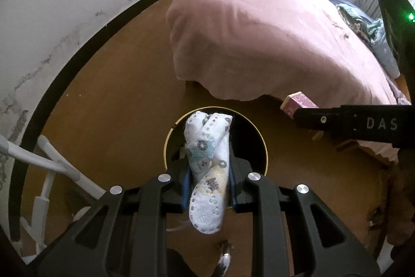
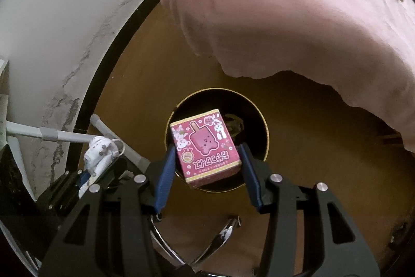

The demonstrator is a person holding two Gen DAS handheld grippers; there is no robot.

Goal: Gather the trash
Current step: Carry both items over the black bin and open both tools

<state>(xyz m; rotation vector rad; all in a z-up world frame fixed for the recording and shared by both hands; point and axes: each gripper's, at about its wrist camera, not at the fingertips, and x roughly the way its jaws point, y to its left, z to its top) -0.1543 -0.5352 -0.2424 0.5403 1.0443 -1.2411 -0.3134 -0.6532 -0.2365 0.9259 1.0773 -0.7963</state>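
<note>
Brown flooring runs between a scuffed white wall with a dark skirting strip and a bed draped in a pink cover; on that floor stands a round black bin with a thin gold rim, seen from above by both cameras.

Left gripper points steeply down over the bin's mouth; its blue-padded fingers are drawn close together and pinch a rolled white patterned diaper between them; the bundle stands lengthwise along the fingers, its far end reaching past the tips over the dark opening, its near end bulging back toward the camera. In the right wrist view that same bundle shows at the lower left, beside white tube legs of a frame by the wall.

Right gripper hangs above the bin too; its fingers stand about half spread and press on the two side faces of a pink ice-cream box; the printed top faces the camera, the lettering upside down, and the box sits at the fingertips over the near rim.
</note>
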